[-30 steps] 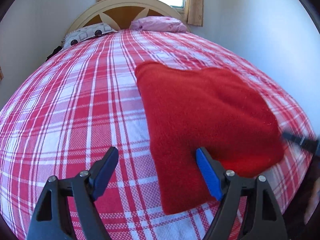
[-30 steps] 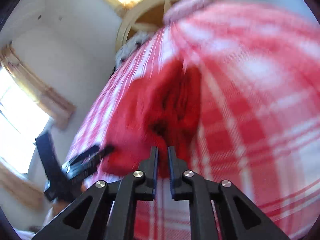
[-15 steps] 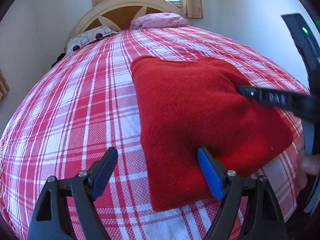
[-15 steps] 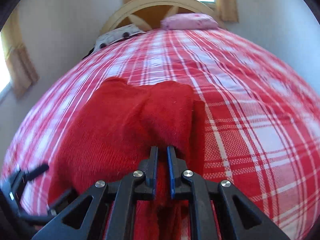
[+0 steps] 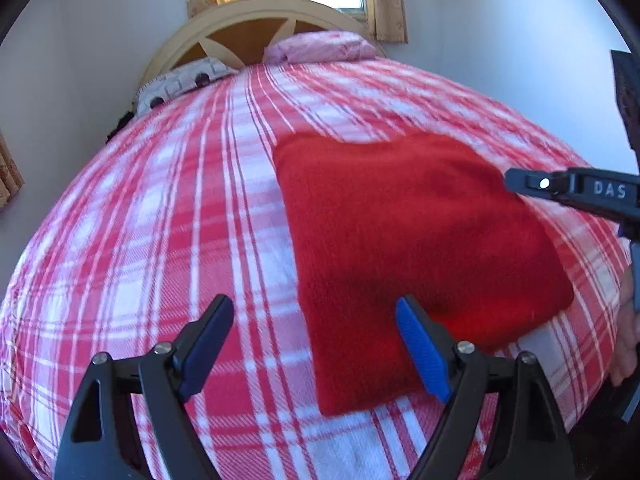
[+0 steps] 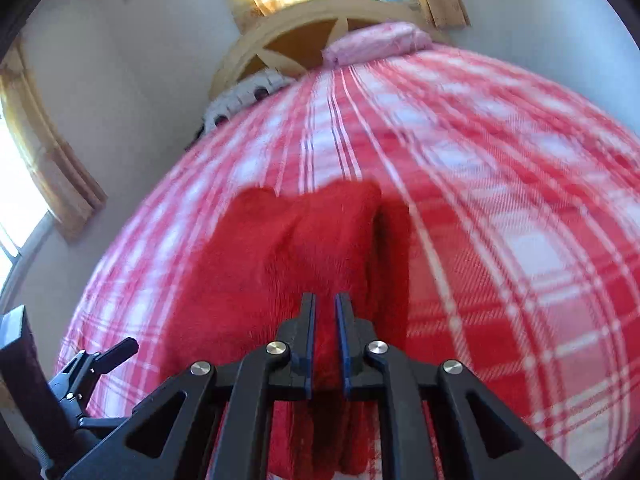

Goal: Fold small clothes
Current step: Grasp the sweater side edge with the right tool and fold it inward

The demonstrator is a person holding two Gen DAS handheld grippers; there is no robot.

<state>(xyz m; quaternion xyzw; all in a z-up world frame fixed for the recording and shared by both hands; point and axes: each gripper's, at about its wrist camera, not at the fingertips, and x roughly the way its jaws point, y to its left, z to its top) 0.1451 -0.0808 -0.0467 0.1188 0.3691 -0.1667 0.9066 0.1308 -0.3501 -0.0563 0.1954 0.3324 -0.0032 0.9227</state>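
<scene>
A red knitted garment (image 5: pixel 404 240) lies folded on the plaid bed, right of centre in the left wrist view. My left gripper (image 5: pixel 316 344) is open above the garment's near left corner, holding nothing. My right gripper (image 6: pixel 325 320) is shut on the red garment (image 6: pixel 288 264), with a fold of cloth between its blue pads at the garment's near edge. The right gripper's black body (image 5: pixel 576 192) reaches over the garment's right side in the left wrist view. The left gripper (image 6: pixel 100 360) shows at the lower left in the right wrist view.
The bed has a red and white plaid cover (image 5: pixel 160 220). A pink pillow (image 5: pixel 320 46) and a patterned pillow (image 5: pixel 180 84) lie against a cream headboard (image 5: pixel 256 20) under a curtained window. White walls flank the bed on both sides.
The right gripper has lifted and tilted upward with the garment's edge in it. The left gripper has stayed open over the near left corner, shifting slightly.
</scene>
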